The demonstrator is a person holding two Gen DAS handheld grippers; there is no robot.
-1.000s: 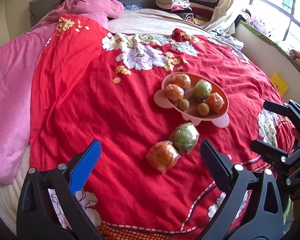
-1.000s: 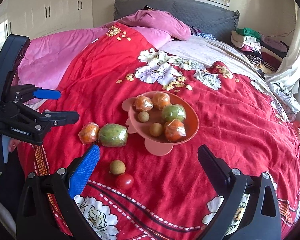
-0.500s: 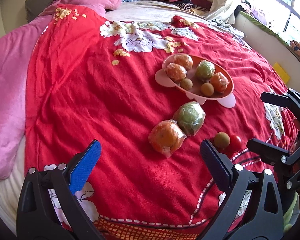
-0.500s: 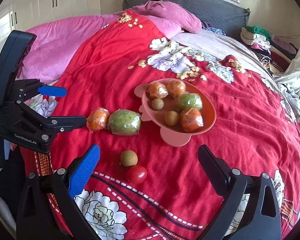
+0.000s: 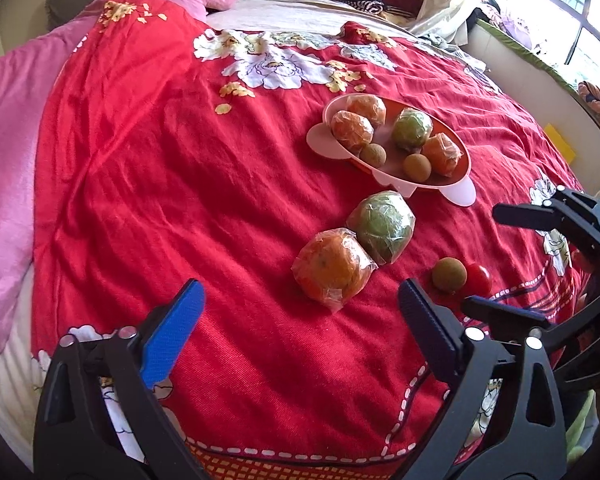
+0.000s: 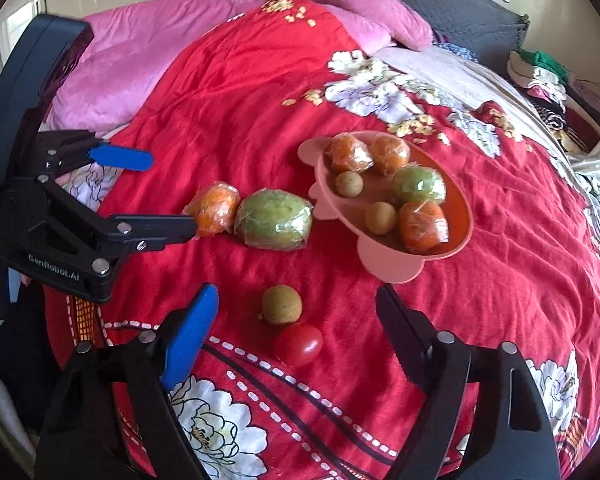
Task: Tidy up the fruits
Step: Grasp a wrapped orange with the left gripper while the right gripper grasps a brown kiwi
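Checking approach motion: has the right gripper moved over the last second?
Yes. In the right wrist view the right gripper has come down and forward toward the bed's edge: the tomato now sits between its open fingers, the plate just ahead.

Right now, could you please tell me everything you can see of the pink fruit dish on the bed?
The pink fruit dish is a shallow oval bowl, apparently plastic, with rounded petal-like tabs along its rim and an orange-red inner wall. It sits upright, slightly tilted, on the red floral quilt. Inside lie six fruits: three wrapped oranges, one wrapped green fruit and two small brown ones. The wrapped green fruit outside lies close to its rim; whether they touch is unclear. Neither tool touches it.
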